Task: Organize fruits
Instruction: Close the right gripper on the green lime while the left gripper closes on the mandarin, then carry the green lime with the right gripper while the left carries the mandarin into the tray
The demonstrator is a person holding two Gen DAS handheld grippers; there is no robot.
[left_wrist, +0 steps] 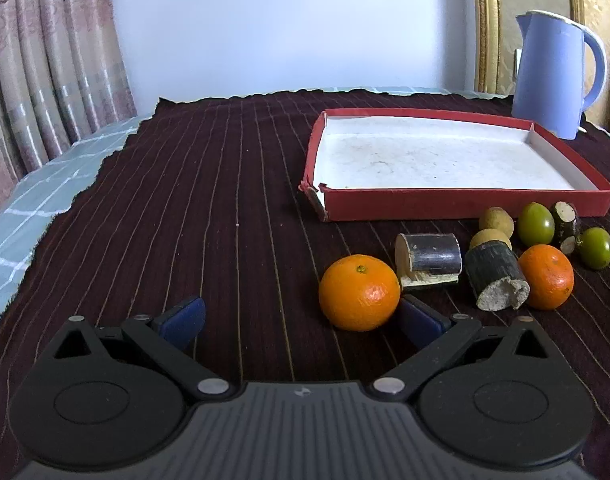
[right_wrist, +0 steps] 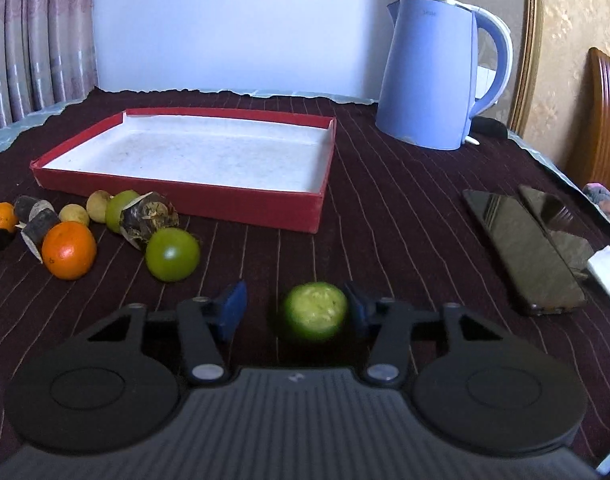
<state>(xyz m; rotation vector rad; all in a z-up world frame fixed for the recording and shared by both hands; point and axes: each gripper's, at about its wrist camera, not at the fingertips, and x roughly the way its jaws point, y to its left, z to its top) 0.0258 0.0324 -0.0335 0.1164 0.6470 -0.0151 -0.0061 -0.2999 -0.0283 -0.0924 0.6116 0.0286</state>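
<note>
Left tool (left_wrist: 301,318) spread wide, lower centre of frame; orange (left_wrist: 359,292) touching its right pad, not pinched. Right tool (right_wrist: 297,308) spread around blurred green fruit (right_wrist: 316,311); right pad touching, left pad apart. Red tray (right_wrist: 241,204) upper left, on table (right_wrist: 405,220).
</note>
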